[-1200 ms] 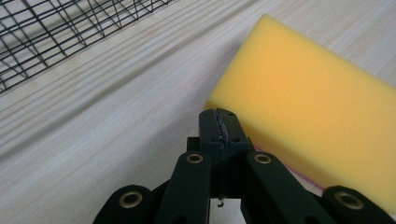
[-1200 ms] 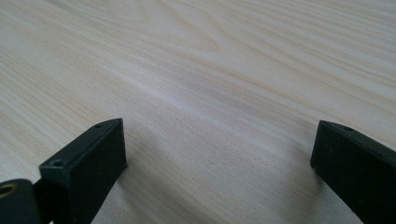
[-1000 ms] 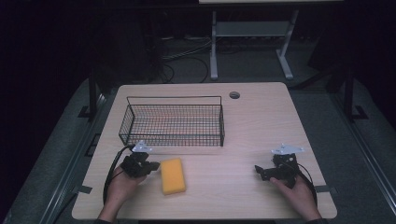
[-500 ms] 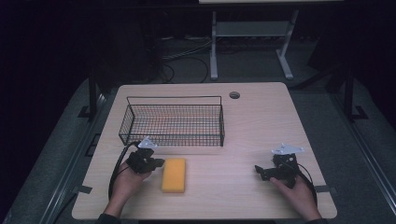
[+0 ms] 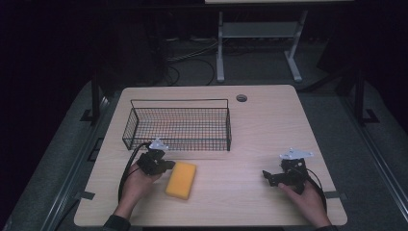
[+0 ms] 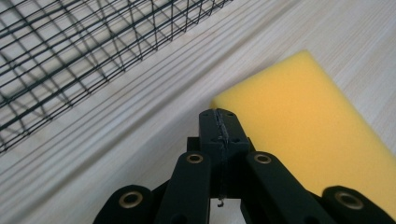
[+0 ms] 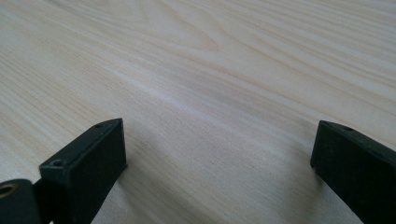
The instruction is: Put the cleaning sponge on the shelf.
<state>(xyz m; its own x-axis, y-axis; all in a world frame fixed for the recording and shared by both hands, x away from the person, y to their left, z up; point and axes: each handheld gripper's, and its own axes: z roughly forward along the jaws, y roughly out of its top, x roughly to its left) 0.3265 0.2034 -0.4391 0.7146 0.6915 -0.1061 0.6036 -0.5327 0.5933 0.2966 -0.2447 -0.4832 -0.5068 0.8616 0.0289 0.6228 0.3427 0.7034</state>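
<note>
Dark room, pale wood bench [image 5: 250, 120], cables and a metal stand on the floor behind. One yellow sponge [image 5: 181, 179] lying flat near the front left, just in front of one wire basket [image 5: 179, 126] and clear of it. Left gripper [image 5: 166, 165] pinched fully together with nothing in it, tips right at the sponge's near corner [image 6: 219, 119], maybe touching, hard to say. Right gripper [image 5: 266, 176] spread wide over bare wood, well off to the right, holding nothing.

Looks like a reach for the sponge, probably headed for the basket. To do it well: open up first, since shut jaws would only shove the foam along. Then straddle the narrow width near the middle rather than a corner, squeeze gently because foam squashes and can pop out, lift clear of the basket's front wall before moving over it.

Count: one sponge, one basket, two grippers.
</note>
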